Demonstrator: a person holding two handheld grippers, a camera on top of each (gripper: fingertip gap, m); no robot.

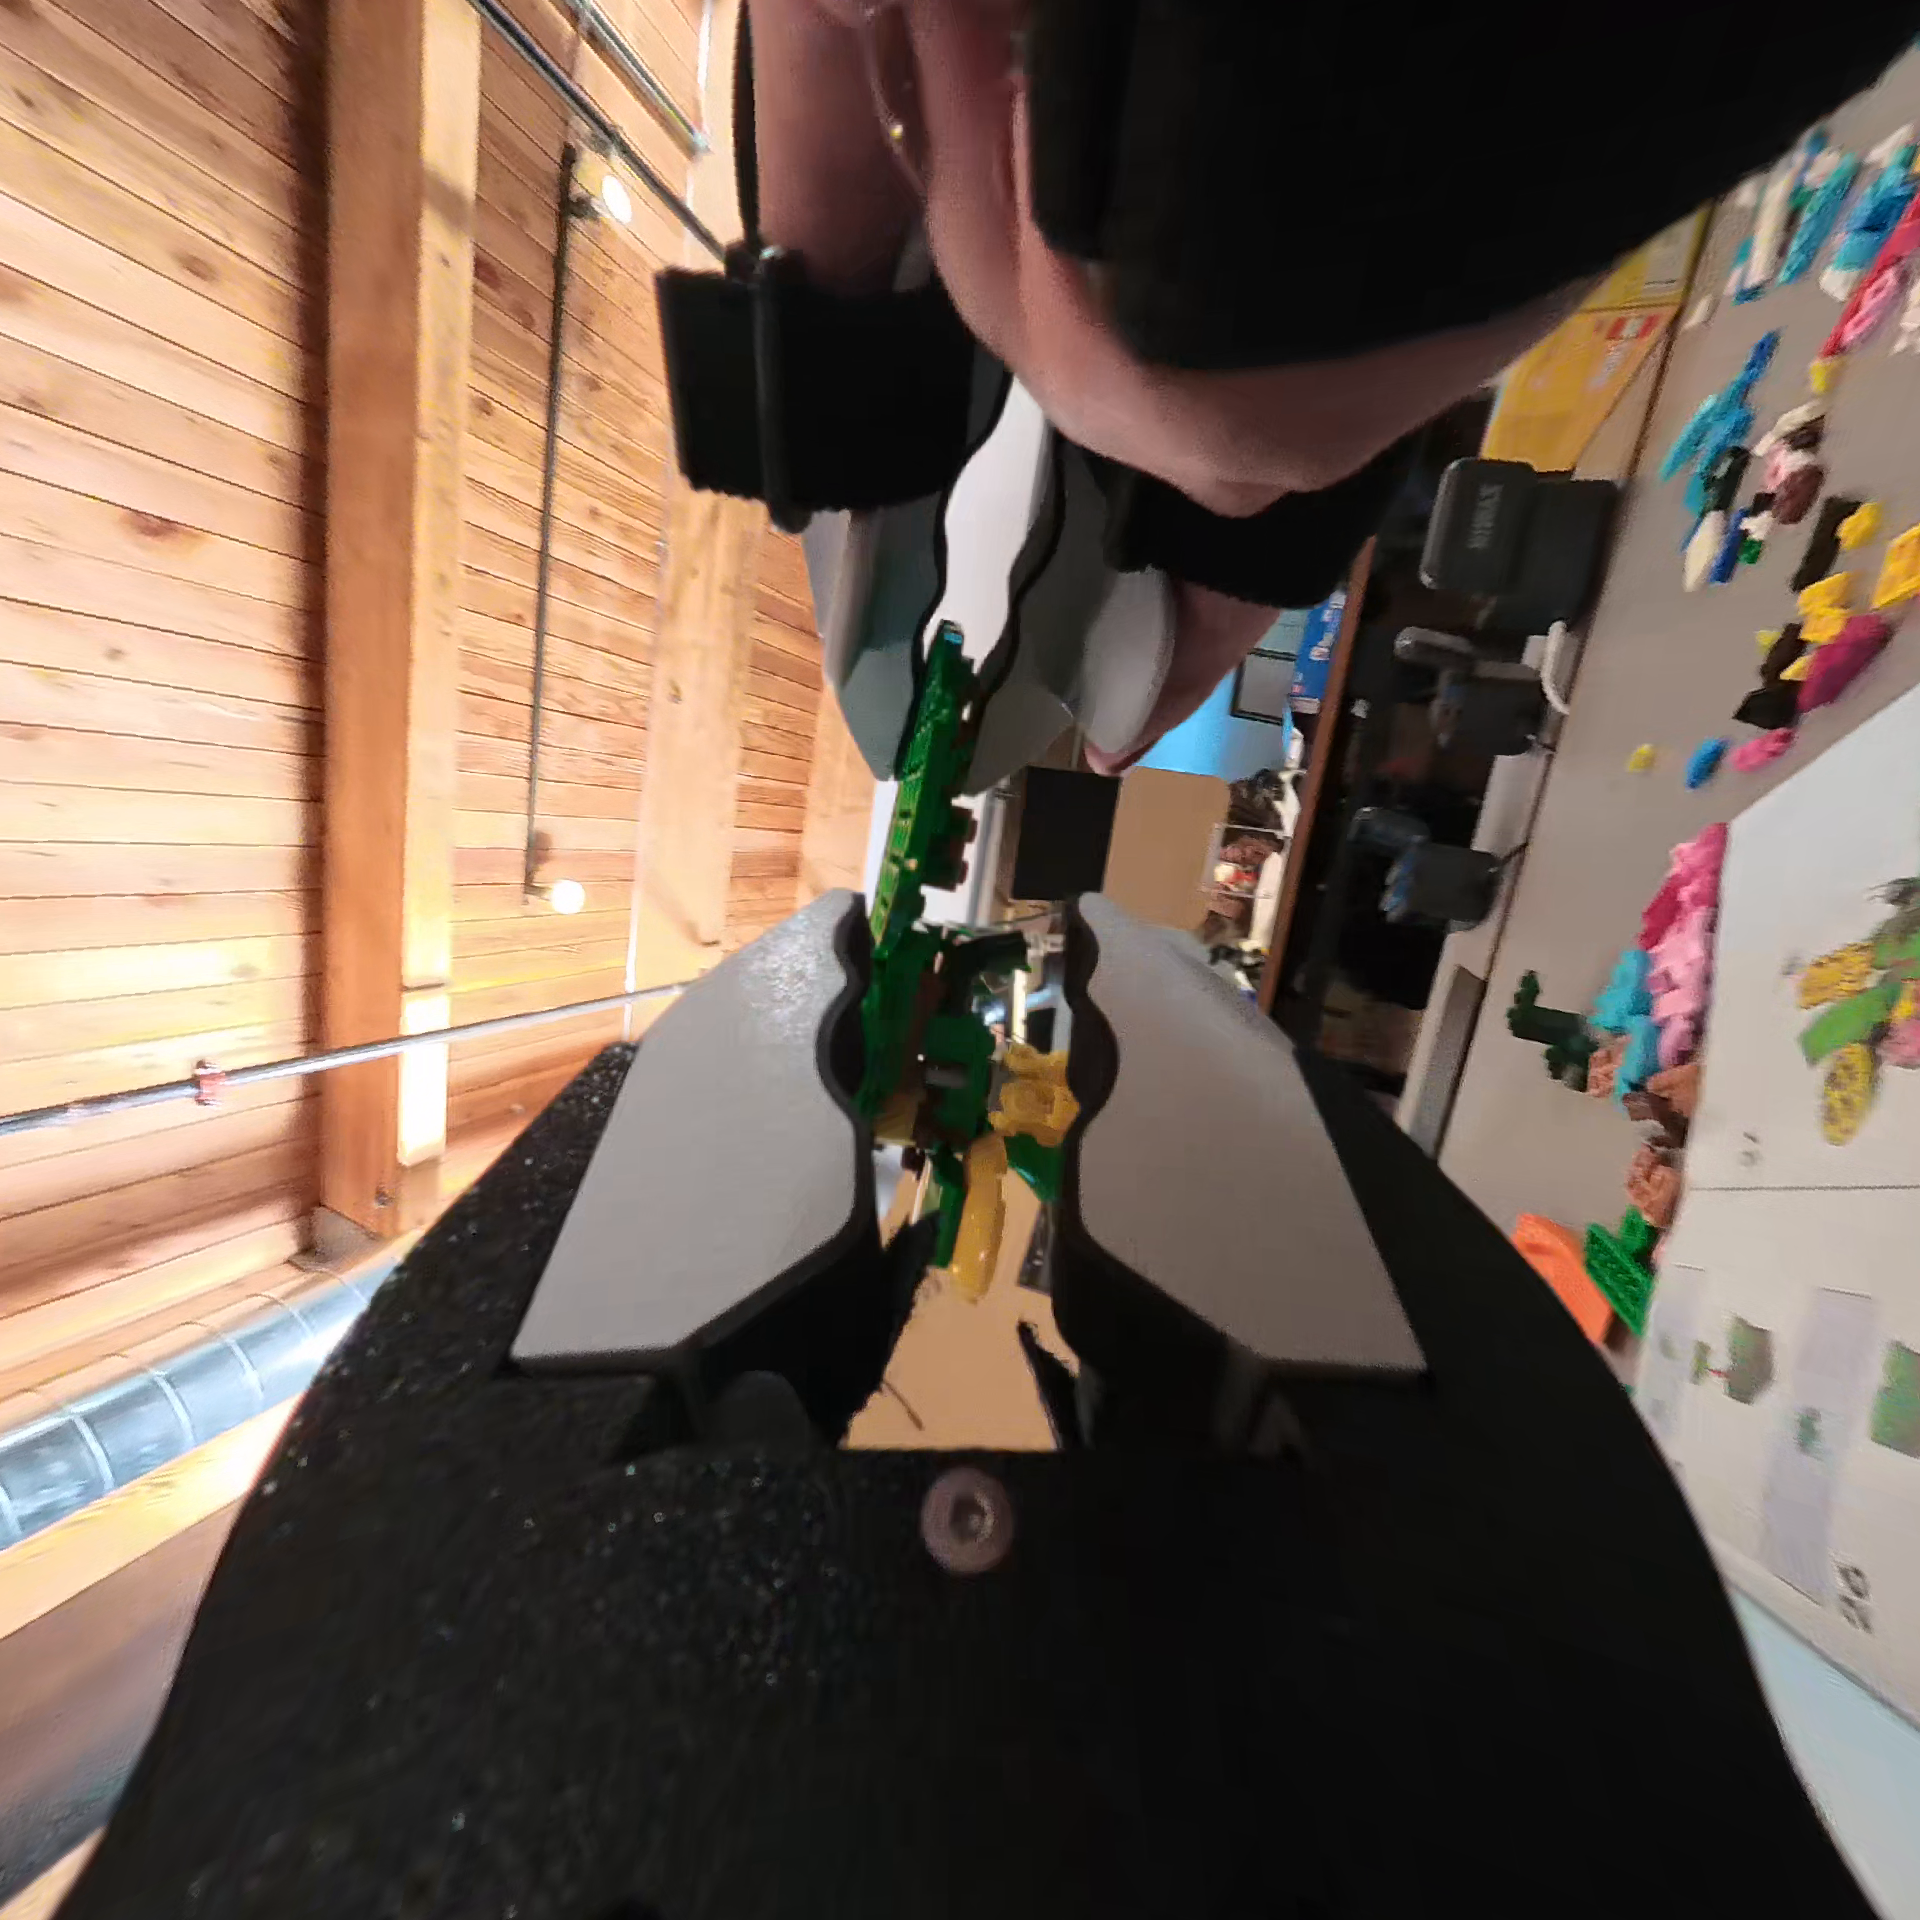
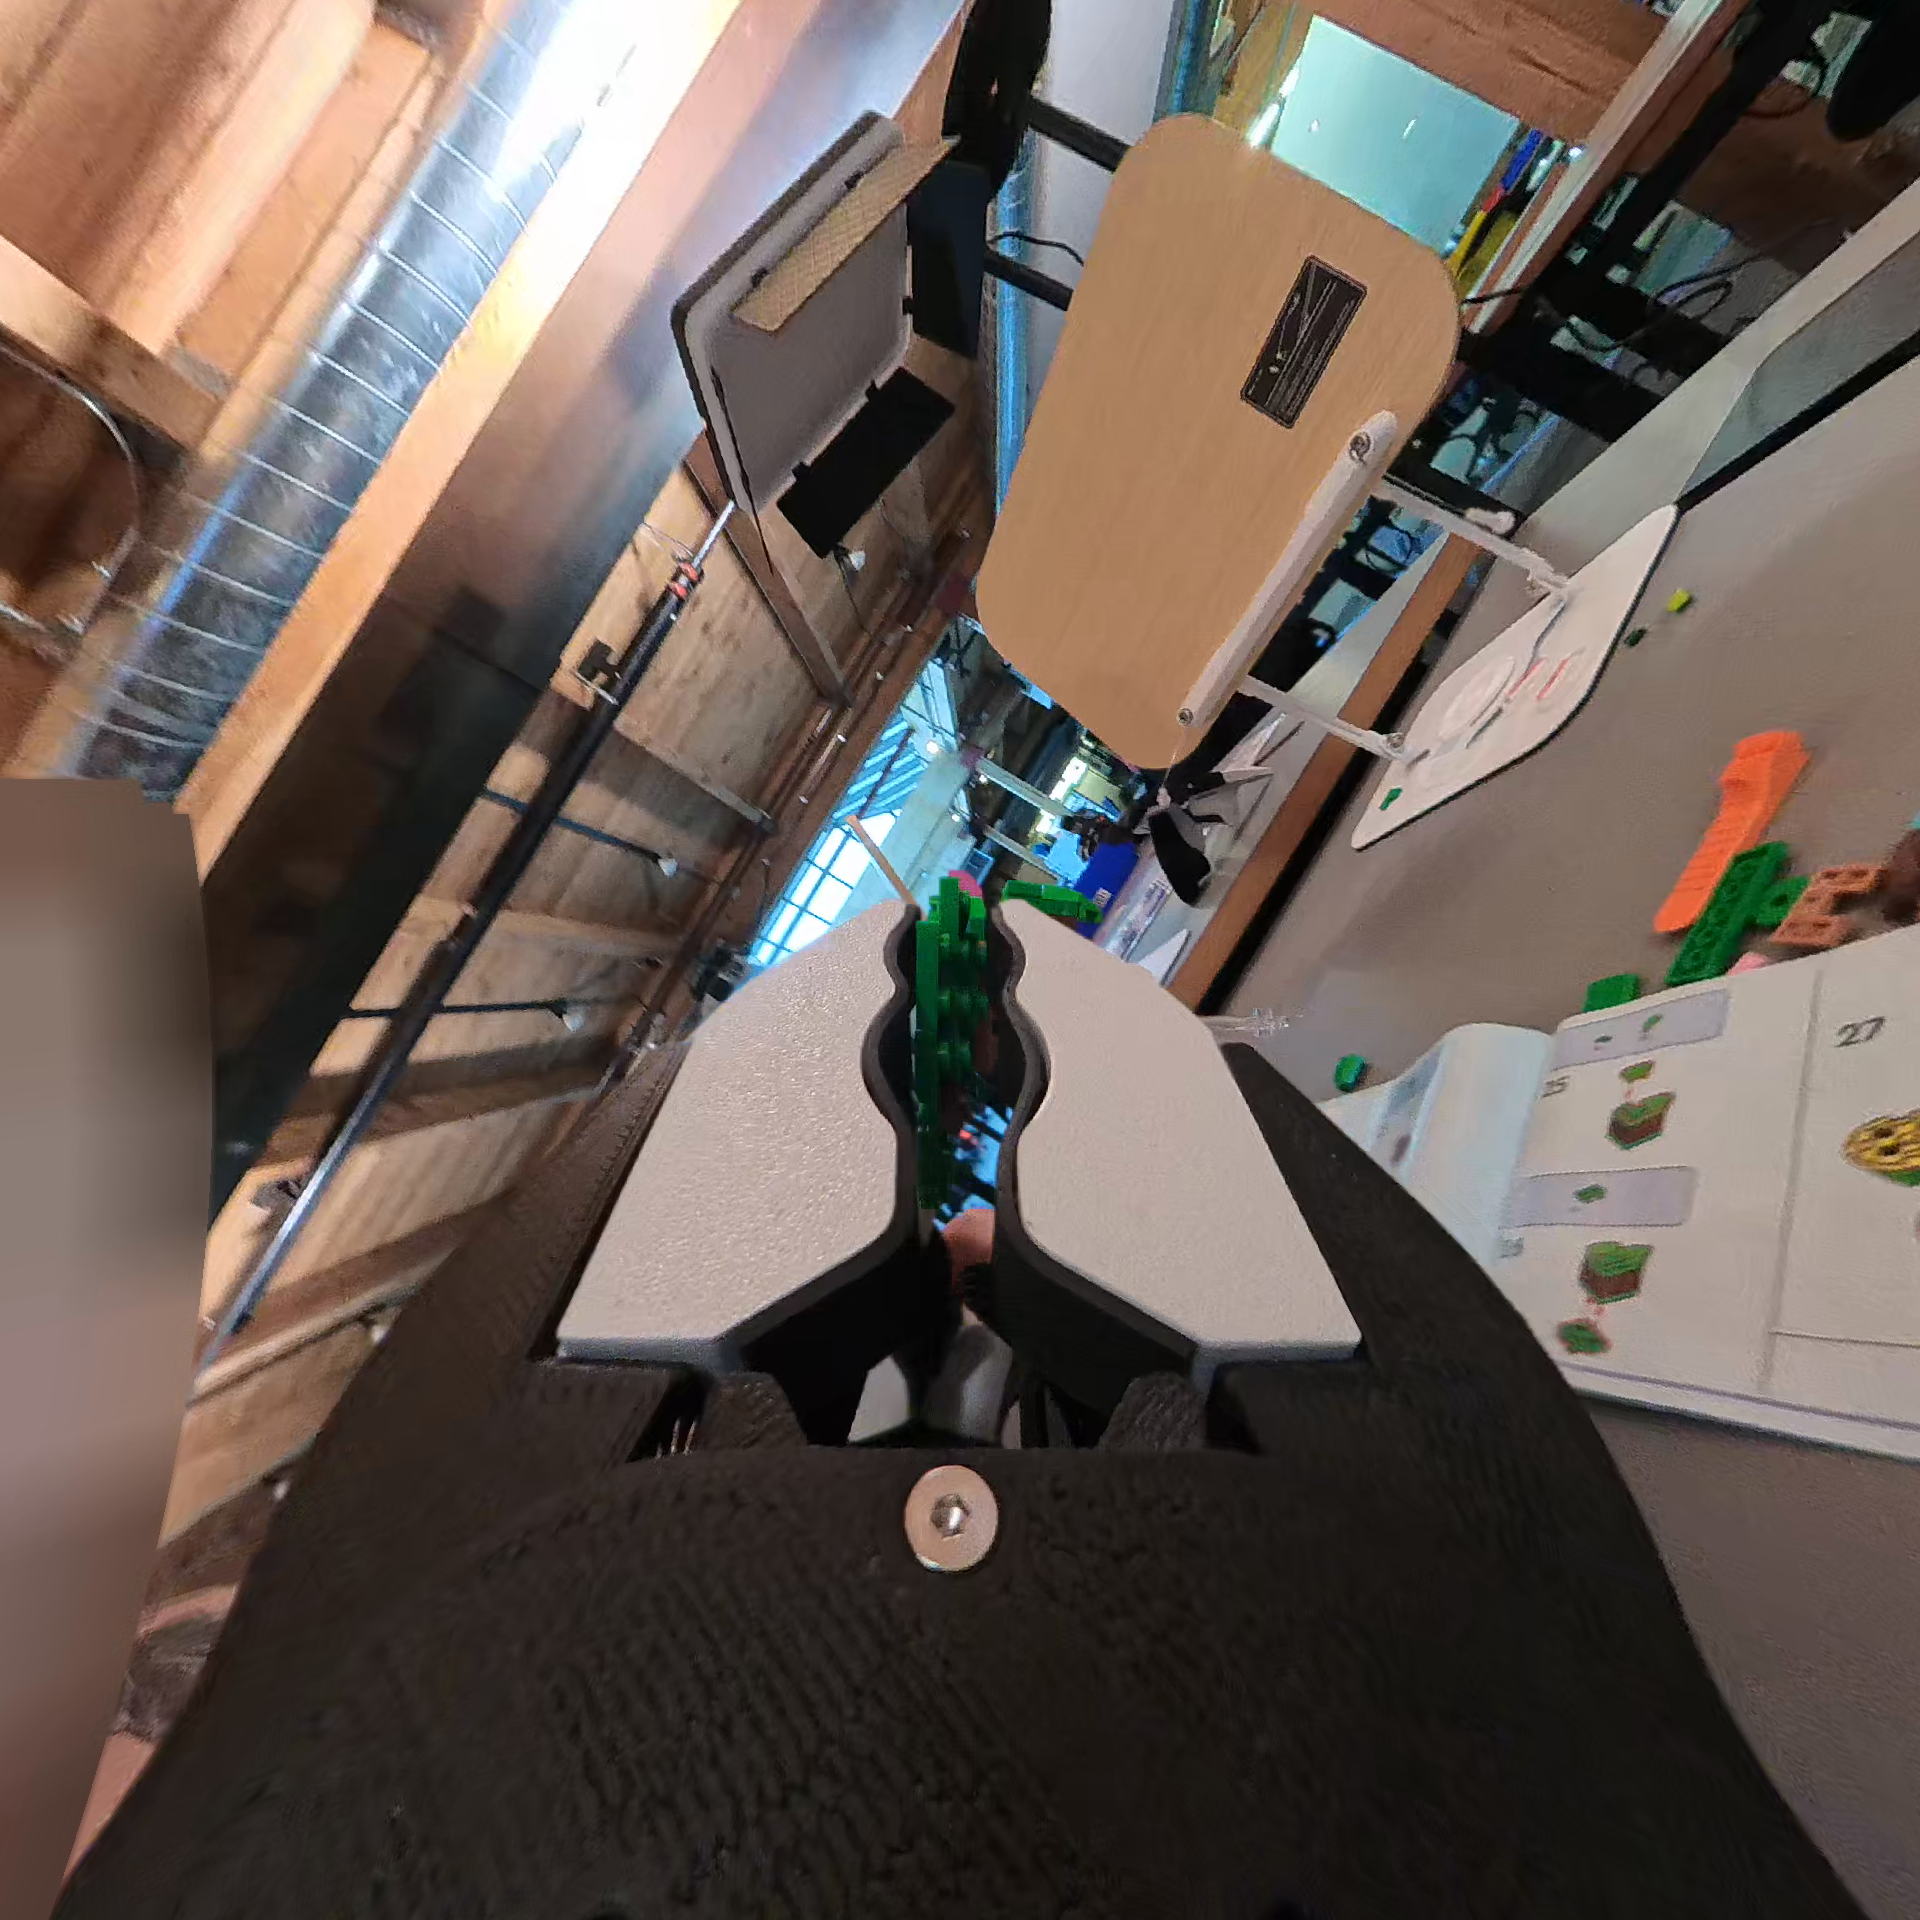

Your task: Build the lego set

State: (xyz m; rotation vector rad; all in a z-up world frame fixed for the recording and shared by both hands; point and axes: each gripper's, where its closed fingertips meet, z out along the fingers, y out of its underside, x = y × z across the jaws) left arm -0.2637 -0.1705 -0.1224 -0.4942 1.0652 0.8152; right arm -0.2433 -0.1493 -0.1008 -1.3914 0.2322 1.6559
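A green brick plate with brown, dark green and yellow parts built on it (image 1: 891, 997) hangs in the air between both grippers. In the left wrist view my left gripper (image 1: 971, 925) is closed on its near end. The plate lies against the left pad and the yellow part (image 1: 1034, 1101) reaches the right pad. My right gripper (image 1: 940, 748), held by a person's hand (image 1: 1091, 343), is shut on the plate's far end. In the right wrist view my right gripper (image 2: 956, 914) clamps the green plate (image 2: 945, 1029) edge-on between its pads.
A grey table (image 1: 1621, 790) at the right carries piles of pink, blue and yellow bricks (image 1: 1673, 966), an orange tool (image 1: 1558, 1278) and printed instruction sheets (image 1: 1818, 1351). The booklet (image 2: 1662, 1195), the orange tool (image 2: 1725, 842) and a wooden chair (image 2: 1216, 436) show in the right wrist view. One gripper's finger ends stand about 4 cm off the other's.
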